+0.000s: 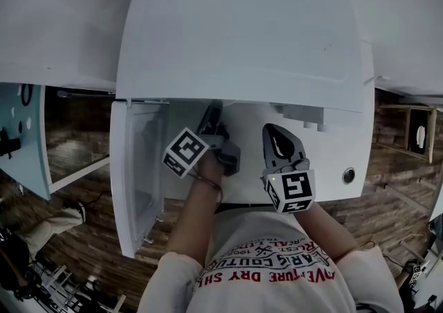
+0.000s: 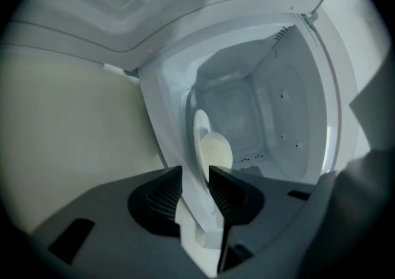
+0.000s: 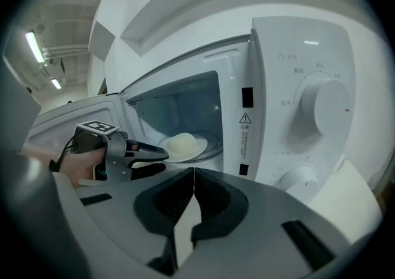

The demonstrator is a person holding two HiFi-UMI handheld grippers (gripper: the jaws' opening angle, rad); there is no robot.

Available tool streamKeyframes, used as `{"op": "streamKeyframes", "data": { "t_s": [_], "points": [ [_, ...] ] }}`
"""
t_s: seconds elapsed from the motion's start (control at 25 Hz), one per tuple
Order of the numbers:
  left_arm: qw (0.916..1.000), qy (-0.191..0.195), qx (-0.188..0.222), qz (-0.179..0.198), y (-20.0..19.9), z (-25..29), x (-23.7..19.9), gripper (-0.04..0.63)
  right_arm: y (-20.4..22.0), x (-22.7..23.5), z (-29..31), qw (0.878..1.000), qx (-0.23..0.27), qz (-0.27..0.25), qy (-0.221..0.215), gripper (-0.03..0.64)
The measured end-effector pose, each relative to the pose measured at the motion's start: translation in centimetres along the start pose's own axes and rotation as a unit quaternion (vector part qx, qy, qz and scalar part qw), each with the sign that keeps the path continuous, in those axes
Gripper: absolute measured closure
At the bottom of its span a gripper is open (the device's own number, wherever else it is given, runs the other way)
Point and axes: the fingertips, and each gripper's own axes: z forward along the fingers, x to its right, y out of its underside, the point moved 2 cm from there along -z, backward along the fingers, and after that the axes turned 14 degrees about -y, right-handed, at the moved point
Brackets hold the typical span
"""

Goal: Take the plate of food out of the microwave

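1. Head view: only microwave [image 1: 242,28] top and open door [image 1: 138,166]; cavity hidden. Right gripper view alone shows plate [image 3: 200,148] w/ food [image 3: 182,143] inside cavity, plus dial [image 3: 324,108].
2. Left hand-held gripper [image 2: 196,176]: released, jaws apart at cavity mouth, plate rim at the gap, no pinch.
3. Right hand-held gripper [image 3: 192,176]: clenched, tips touching, empty, in front of control panel.
4. Microwave glossy white; plate white, round; food pale smooth dome; pads [image 2: 166,197] black, ribbed.

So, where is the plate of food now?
In the right gripper view, the plate sits inside the open microwave, the left hand-held gripper near its left edge.
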Motion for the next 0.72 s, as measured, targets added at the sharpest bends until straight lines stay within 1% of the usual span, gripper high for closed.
{"op": "streamKeyframes", "data": {
  "t_s": [0.12,0.32,0.36,0.44,0.52,0.64,0.68,0.72],
  "points": [
    [0.9999,-0.004,-0.005,-0.015,-0.21,0.15,0.08,0.465,-0.12,0.0,0.27,1.0,-0.003,-0.003,-0.005,0.604],
    [0.9979,-0.008,-0.016,-0.062,-0.2,0.09,-0.1,0.489,0.22,0.42,0.27,1.0,-0.01,0.0,-0.005,0.604],
    [0.9977,-0.008,-0.019,-0.064,-0.18,0.09,-0.1,0.491,0.32,0.47,0.24,1.0,-0.011,0.001,-0.005,0.604],
    [0.9982,-0.006,-0.022,-0.056,-0.14,0.07,-0.03,0.492,0.51,0.58,0.2,1.0,-0.013,0.003,-0.003,0.604],
    [0.9984,0.0,-0.023,-0.051,-0.12,0.01,0.03,0.507,0.65,0.62,0.26,1.0,-0.014,0.004,-0.001,0.604],
    [0.9974,0.015,-0.023,-0.066,-0.25,-0.16,0.26,0.533,0.7,0.39,0.28,1.0,-0.013,0.004,0.0,0.604],
    [0.9973,0.017,-0.022,-0.068,-0.33,-0.23,0.29,0.562,0.69,0.27,0.22,1.0,-0.013,0.002,0.001,0.604],
    [0.9972,0.018,-0.02,-0.07,-0.42,-0.3,0.29,0.565,0.67,0.15,0.16,1.0,-0.012,-0.001,0.002,0.604]
  ]
}}
